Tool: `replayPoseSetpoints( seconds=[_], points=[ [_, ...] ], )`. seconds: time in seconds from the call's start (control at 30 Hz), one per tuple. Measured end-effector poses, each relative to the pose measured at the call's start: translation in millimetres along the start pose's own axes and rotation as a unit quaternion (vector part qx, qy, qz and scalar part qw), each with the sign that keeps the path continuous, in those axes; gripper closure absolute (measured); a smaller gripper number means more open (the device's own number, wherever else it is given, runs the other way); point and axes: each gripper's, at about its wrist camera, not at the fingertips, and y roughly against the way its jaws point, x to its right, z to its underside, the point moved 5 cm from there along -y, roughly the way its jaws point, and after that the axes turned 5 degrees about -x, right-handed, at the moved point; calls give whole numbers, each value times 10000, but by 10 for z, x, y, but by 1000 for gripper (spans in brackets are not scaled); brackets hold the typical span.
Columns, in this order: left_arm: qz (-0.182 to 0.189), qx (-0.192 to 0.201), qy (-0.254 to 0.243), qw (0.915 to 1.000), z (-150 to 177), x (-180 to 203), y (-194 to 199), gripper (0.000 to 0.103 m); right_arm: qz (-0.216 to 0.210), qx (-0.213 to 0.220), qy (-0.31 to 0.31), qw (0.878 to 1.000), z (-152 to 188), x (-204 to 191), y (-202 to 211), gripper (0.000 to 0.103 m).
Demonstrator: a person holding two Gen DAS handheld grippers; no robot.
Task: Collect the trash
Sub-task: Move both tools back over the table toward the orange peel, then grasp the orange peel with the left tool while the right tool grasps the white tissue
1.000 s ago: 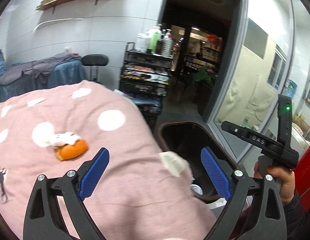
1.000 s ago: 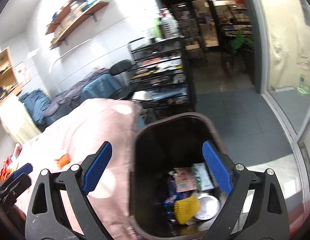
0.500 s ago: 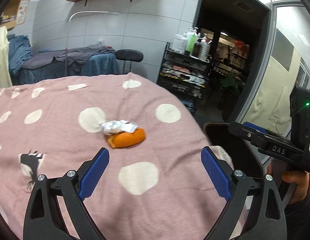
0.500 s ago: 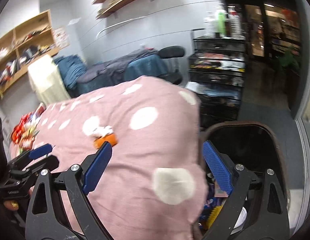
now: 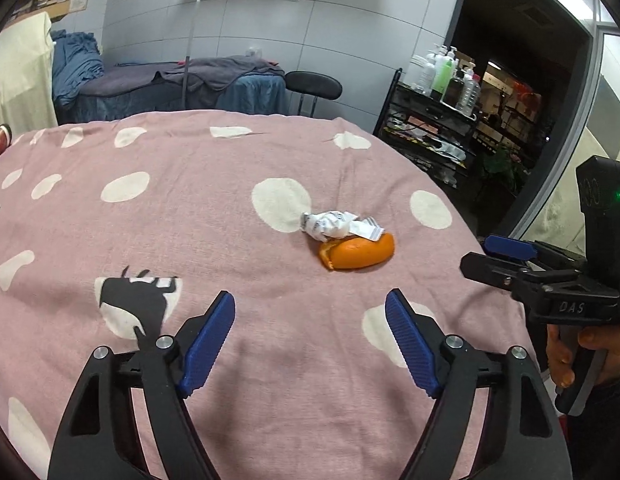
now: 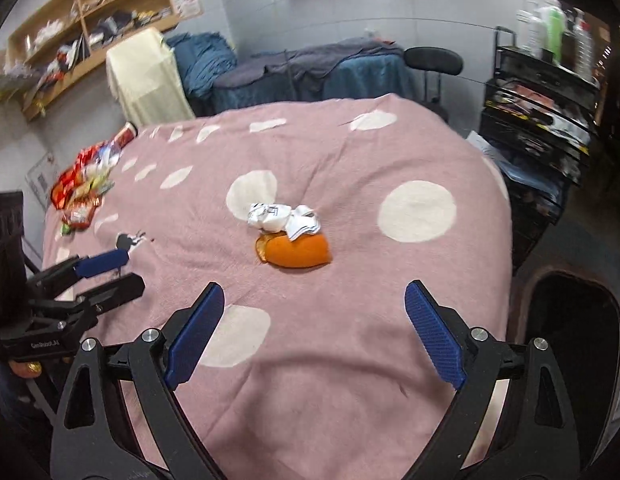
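Note:
An orange peel (image 5: 360, 254) lies on the pink spotted cloth (image 5: 189, 220), with a crumpled white wrapper (image 5: 336, 226) touching its far side. Both show in the right wrist view too, the peel (image 6: 295, 254) and the wrapper (image 6: 279, 218). My left gripper (image 5: 310, 338) is open and empty, above the cloth, short of the peel. My right gripper (image 6: 314, 330) is open and empty, also short of the peel. The dark trash bin (image 6: 570, 320) stands at the cloth's right edge; its contents are hidden.
A pile of snack wrappers (image 6: 83, 190) lies at the cloth's far left. A black trolley (image 6: 538, 92) with bottles stands to the right, a stool (image 5: 314, 86) and a covered bed (image 5: 181, 84) behind. The other gripper shows at the right of the left wrist view (image 5: 550, 284).
Both grippers swung left from over the bin to over the cloth. The peel and wrapper now lie ahead of both. Both stayed open.

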Motion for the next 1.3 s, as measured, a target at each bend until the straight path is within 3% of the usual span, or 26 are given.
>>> replayPoseSetpoints(
  seconds=[0.4,0.47,0.5,0.53,0.77,0.97,1.03,1.17,1.3],
  points=[
    [105,-297,76,9995,-24,-43,-182,29,314,-893,1335,9865,-634,-532,-1105,35],
    [120,-398,12,9991,-43,-12,-235,29,387,-1093,1502,9818,-666,-586,-1291,43],
    [112,-449,-29,9989,-57,2,-265,29,400,-1223,1568,9792,-667,-601,-1373,57],
    [81,-499,-82,9987,-73,23,-300,29,423,-1362,1616,9765,-674,-597,-1452,64],
    [101,-897,-828,9925,-255,314,-645,29,193,-649,752,9949,-929,-236,-1119,68],
    [338,-1402,-1606,9764,-390,662,-1075,29,85,-316,127,9994,-943,141,-715,67],
    [215,-1636,-1797,9698,-396,712,-1258,30,70,-259,-59,9996,-913,238,-614,67],
    [64,-1931,-2121,9580,-357,788,-1430,39,52,-121,-366,9992,-800,416,-409,67],
    [52,-1896,-2081,9595,-383,768,-1428,61,-10,27,-654,9979,-678,559,-231,67]
  ],
)
